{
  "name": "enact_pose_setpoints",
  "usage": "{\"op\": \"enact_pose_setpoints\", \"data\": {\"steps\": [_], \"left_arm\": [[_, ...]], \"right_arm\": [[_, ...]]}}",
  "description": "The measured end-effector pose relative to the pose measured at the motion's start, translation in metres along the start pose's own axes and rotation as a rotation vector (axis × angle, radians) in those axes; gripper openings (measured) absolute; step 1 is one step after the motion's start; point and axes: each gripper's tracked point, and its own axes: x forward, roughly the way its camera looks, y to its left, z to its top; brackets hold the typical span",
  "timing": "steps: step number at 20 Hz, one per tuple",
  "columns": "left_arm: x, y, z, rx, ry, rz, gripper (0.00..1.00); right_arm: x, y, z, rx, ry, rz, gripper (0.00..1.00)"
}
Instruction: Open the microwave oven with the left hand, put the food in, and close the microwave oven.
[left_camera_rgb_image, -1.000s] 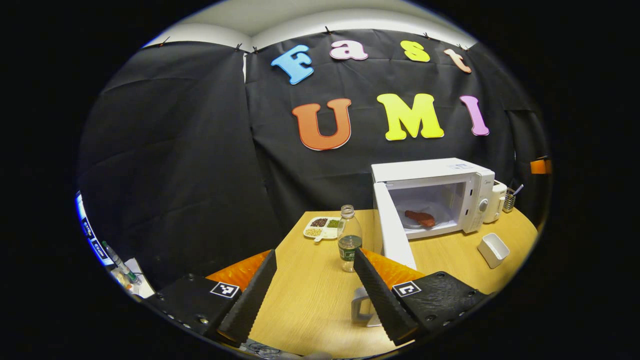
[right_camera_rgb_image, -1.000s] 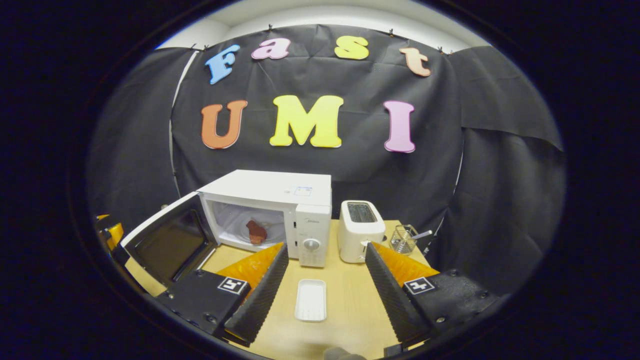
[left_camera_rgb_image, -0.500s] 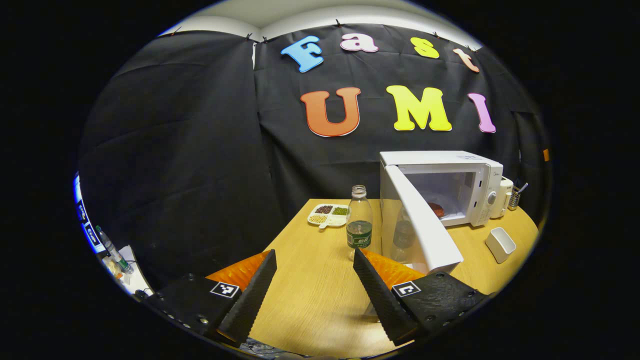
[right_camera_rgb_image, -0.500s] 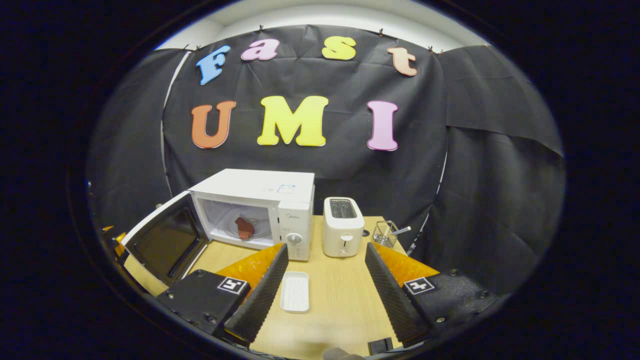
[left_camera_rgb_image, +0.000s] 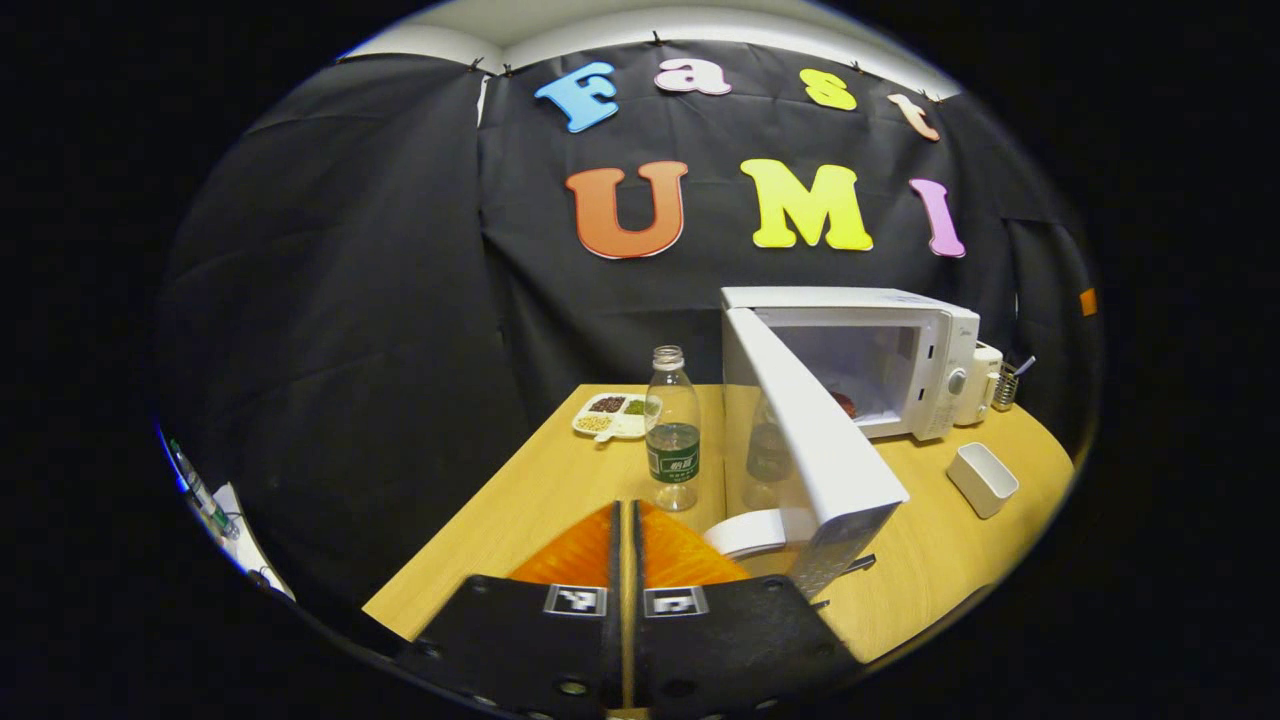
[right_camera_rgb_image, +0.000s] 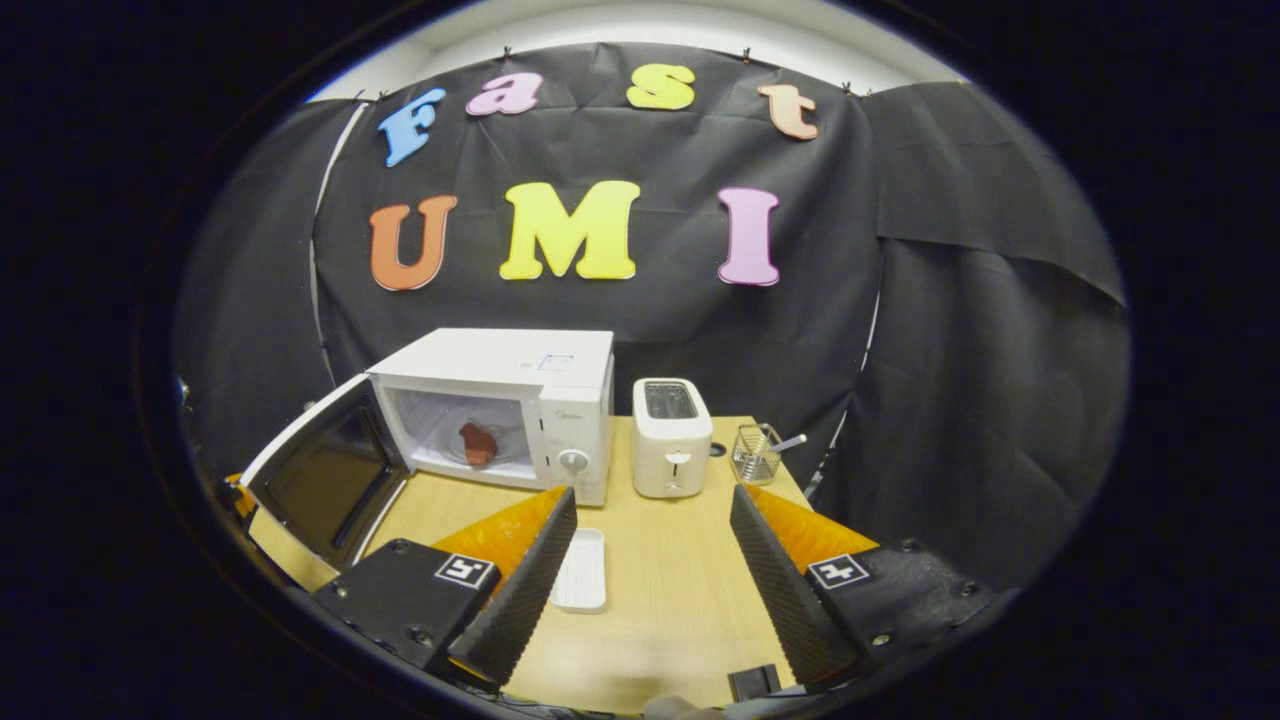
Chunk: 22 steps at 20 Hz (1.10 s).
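Left gripper (left_camera_rgb_image: 627, 520): fingers pressed together with nothing between them, held above the near part of the table (left_camera_rgb_image: 560, 480), just left of the door's free edge.
Right gripper (right_camera_rgb_image: 640, 560): fingers spread wide, holding nothing, above the table's near edge, well apart from the oven.
Microwave oven (right_camera_rgb_image: 520, 400): white, at the back of the table, control panel with a knob on its right side.
Door (left_camera_rgb_image: 810, 440): swung out on its left hinge, roughly half open, dark window facing inward.
Food (right_camera_rgb_image: 477, 443): reddish-brown piece lying on the plate inside the cavity.
Bottle (left_camera_rgb_image: 672, 425): clear, upright, uncapped, a little liquid at the bottom, just left of the door.
Sectioned dish (left_camera_rgb_image: 612, 415): behind the bottle, holding beans or grains.
White tray (right_camera_rgb_image: 581, 571): in front of the oven's control panel.
Toaster (right_camera_rgb_image: 671, 437): white, just right of the oven.
Wire basket (right_camera_rgb_image: 756, 455): right of the toaster, utensil handle sticking out.
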Motion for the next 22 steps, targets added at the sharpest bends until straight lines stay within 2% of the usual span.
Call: {"op": "enact_pose_setpoints", "data": {"steps": [3,6,15,22], "left_arm": [[0.004,-0.006,-0.003,-0.009,0.011,-0.008,0.00],[0.001,-0.027,-0.006,-0.019,0.029,-0.046,0.00],[-0.003,-0.138,0.008,0.053,0.012,-0.244,0.00],[0.010,-0.208,0.022,0.062,-0.008,-0.341,0.00]], "right_arm": [[0.000,-0.007,-0.004,0.016,0.012,-0.008,0.99],[0.000,-0.017,-0.007,0.026,0.018,-0.017,0.99],[0.007,-0.051,-0.017,0.045,0.051,-0.042,0.99],[0.011,-0.092,-0.013,0.050,0.050,-0.083,0.99]]}}
